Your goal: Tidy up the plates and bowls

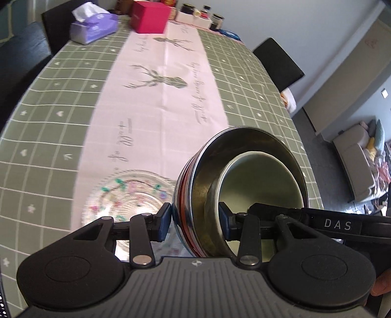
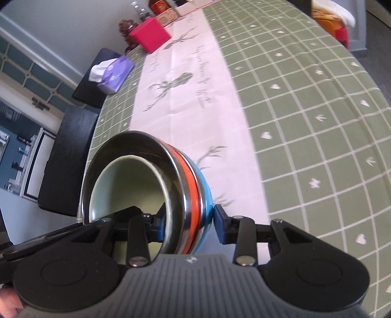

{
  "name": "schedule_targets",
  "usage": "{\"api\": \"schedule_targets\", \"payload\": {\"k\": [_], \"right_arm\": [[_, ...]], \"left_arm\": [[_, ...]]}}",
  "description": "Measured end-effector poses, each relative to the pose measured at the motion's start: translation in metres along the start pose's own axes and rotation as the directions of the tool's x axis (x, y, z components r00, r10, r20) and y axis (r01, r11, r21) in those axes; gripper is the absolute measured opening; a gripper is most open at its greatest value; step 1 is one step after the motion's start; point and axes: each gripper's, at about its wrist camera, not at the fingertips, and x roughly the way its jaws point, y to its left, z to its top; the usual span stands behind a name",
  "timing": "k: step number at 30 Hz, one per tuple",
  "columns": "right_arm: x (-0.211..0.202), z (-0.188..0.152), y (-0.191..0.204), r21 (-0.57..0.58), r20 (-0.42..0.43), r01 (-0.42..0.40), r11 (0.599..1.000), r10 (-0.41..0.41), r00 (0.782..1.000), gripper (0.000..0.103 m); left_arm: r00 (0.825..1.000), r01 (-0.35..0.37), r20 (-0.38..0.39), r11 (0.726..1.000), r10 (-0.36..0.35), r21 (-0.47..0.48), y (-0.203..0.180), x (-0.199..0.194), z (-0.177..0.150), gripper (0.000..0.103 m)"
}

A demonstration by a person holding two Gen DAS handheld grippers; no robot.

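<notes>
A stack of nested steel bowls (image 1: 244, 181) with an orange and a blue outer band, and a pale green bowl (image 1: 264, 181) inside, is held tilted above the table. My left gripper (image 1: 194, 221) is shut on its rim from one side. My right gripper (image 2: 190, 223) is shut on the same stack (image 2: 146, 181) from the opposite side; its arm shows in the left wrist view (image 1: 337, 223). A clear glass plate with coloured flower print (image 1: 127, 198) lies on the pink runner just left of and below the stack.
The table has a green checked cloth (image 1: 48, 102) with a pink deer-print runner (image 1: 156, 80). A purple tissue box (image 1: 92, 27), a red box (image 1: 150, 17) and jars (image 1: 205, 13) stand at the far end. Black chairs (image 1: 278, 61) flank the table.
</notes>
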Motion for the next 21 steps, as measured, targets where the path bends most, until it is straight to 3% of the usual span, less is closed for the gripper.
{"api": "schedule_targets", "payload": {"k": [11, 21], "right_arm": [[0.052, 0.002, 0.051, -0.075, -0.107, -0.019, 0.997, 0.011, 0.994, 0.034], [0.073, 0.004, 0.058, -0.095, -0.175, 0.02, 0.995, -0.036, 0.984, 0.033]], "left_arm": [[0.998, -0.064, -0.022, 0.992, 0.062, -0.113, 0.066, -0.004, -0.002, 0.045], [0.996, -0.051, -0.087, 0.983, 0.036, -0.177, 0.086, 0.01, -0.006, 0.045]]}}
